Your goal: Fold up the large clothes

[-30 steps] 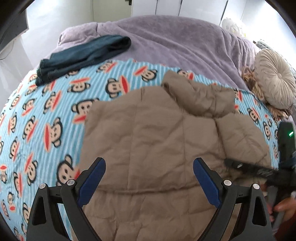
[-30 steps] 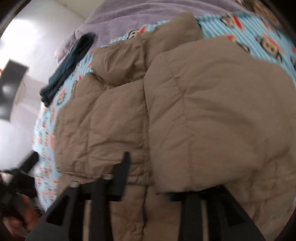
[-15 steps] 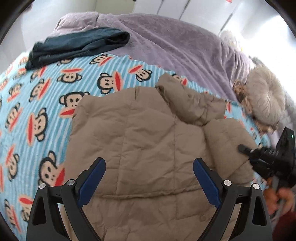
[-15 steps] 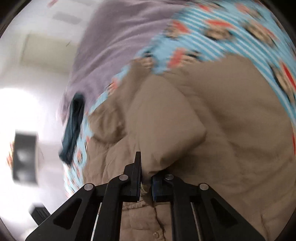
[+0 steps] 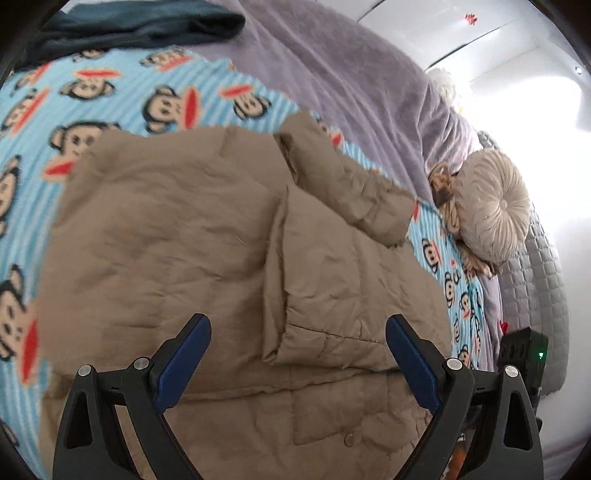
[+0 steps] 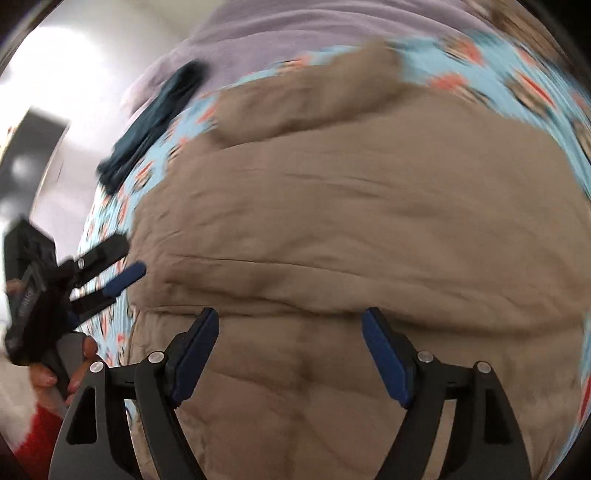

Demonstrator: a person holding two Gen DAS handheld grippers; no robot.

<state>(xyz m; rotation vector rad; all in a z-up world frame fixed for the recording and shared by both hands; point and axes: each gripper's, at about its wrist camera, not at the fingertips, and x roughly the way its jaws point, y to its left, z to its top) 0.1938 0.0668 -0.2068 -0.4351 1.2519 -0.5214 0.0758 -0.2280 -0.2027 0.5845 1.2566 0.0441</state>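
My right gripper [image 6: 290, 334] has just been opening, nothing between its jaws, above the tan jacket [image 5: 207, 236]. My left gripper [image 5: 297, 345] also hangs open over it.

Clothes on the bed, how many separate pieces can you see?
2. A tan puffer jacket lies spread on the monkey-print blanket. A dark teal garment lies beyond it, at the edge of the purple cover. Others may be hidden out of frame.
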